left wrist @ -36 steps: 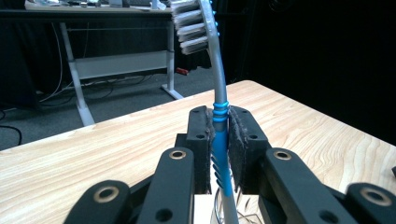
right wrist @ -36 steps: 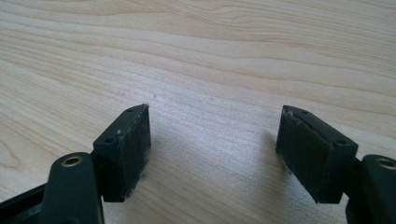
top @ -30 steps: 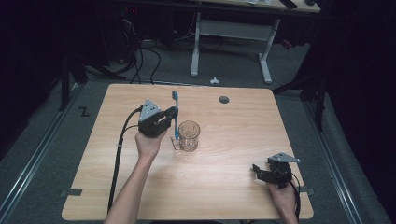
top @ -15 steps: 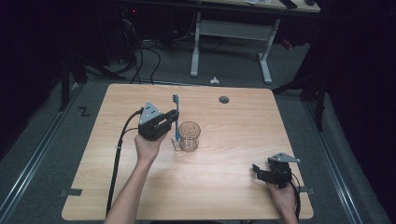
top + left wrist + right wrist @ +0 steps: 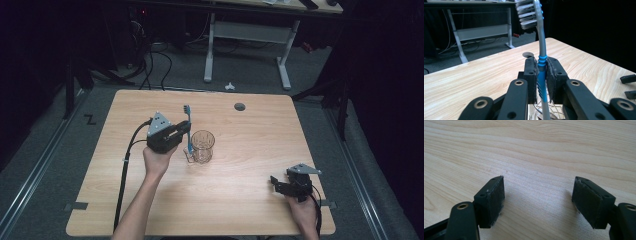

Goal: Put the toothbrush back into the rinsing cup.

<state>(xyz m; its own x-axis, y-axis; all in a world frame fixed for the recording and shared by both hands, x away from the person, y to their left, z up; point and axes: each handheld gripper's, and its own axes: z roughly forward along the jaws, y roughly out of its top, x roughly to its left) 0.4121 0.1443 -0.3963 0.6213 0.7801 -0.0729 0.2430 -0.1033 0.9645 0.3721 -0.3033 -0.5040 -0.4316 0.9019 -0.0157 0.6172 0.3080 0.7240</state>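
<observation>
The left gripper [image 5: 541, 82] has its two pads pressed tight on the blue part of a toothbrush [image 5: 541, 50] handle, one pad on each side. The toothbrush stands nearly upright in that grip, its bristled head at the top and facing left in the left gripper view, its lower end reaching down toward the rim of a glass [image 5: 549, 113] just below the jaws. In the high view the left gripper [image 5: 186, 131] sits just left of the clear glass [image 5: 202, 146], which stands near the middle of the wooden table [image 5: 250, 130], and the toothbrush [image 5: 188, 125] rises beside the glass, close against its left side; whether its tip is inside the glass I cannot tell. The right gripper [image 5: 539, 202] has its jaws spread wide with nothing between them, only bare table [image 5: 536, 150] under them. In the high view the right gripper [image 5: 276, 184] rests low near the table's near right corner, well apart from the glass, held by the person's right hand [image 5: 302, 210].
</observation>
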